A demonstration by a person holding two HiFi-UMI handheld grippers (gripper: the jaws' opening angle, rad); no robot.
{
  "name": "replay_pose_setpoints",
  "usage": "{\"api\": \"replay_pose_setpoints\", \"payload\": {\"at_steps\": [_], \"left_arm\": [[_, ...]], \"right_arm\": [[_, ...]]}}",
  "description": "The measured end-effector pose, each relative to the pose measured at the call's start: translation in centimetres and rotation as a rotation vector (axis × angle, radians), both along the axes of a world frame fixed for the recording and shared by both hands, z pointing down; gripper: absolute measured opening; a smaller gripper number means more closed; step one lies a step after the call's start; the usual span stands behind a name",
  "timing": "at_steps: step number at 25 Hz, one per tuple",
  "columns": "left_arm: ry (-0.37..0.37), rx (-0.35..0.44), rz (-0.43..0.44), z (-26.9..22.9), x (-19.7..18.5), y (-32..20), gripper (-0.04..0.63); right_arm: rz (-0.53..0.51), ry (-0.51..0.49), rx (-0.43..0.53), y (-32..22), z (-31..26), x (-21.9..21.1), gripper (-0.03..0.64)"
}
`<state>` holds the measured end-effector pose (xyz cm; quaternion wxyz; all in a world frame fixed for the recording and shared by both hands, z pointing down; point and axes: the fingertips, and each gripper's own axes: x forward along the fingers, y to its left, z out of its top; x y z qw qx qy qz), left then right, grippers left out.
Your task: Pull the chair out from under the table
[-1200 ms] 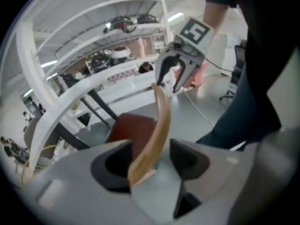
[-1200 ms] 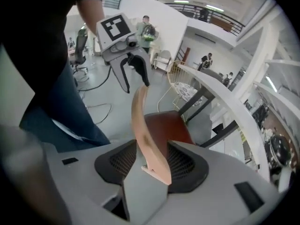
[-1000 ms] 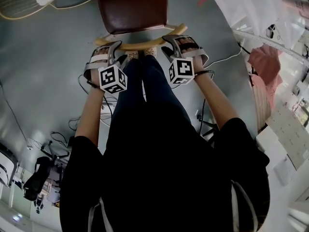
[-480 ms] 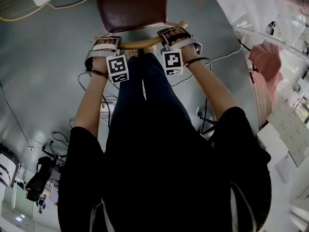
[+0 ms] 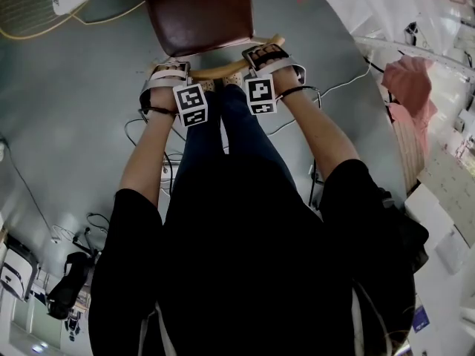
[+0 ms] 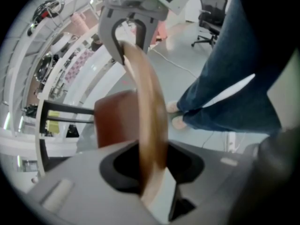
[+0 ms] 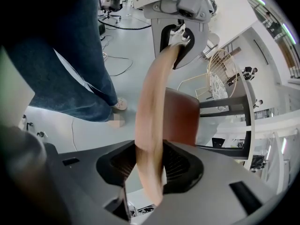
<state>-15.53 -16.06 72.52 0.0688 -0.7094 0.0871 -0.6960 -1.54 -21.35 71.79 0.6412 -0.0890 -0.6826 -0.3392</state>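
Since a second ago both hands have sunk and rolled, bringing the left gripper (image 5: 168, 71) and right gripper (image 5: 266, 53) onto the chair's (image 5: 197, 10) curved wooden back rail (image 5: 223, 67). Both sets of jaws have just been closing, and I read each as clamped across the rail, one either side of centre. That chair stands on the grey floor (image 5: 74, 110), seat pointing away from my legs (image 5: 223, 147).

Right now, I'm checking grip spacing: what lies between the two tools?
In the head view: a bare stretch of the wooden chair rail runs from left tool to right tool. Both have just been closing their jaws around it.
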Motion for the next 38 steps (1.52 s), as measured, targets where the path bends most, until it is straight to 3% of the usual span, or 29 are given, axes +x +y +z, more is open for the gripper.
{"api": "replay_pose_setpoints", "payload": {"at_steps": [11, 19, 27, 38], "left_arm": [[-0.025, -0.022, 0.017, 0.2, 2.1, 6.0, 0.149], [-0.005, -0.021, -0.022, 0.6, 5.9, 13.0, 0.148], [-0.037, -0.062, -0.021, 0.8, 8.1, 19.4, 0.149], [-0.012, -0.071, -0.048, 0.8, 10.7, 24.7, 0.149]], "right_arm": [[0.0, 0.004, -0.023, 6.2, 0.1, 2.3, 0.158], [-0.045, 0.021, -0.036, 12.3, 0.5, 5.7, 0.158], [-0.049, 0.021, -0.086, 19.0, 0.6, 8.3, 0.158], [-0.06, 0.048, -0.087, 23.8, 0.8, 10.6, 0.158]]}}
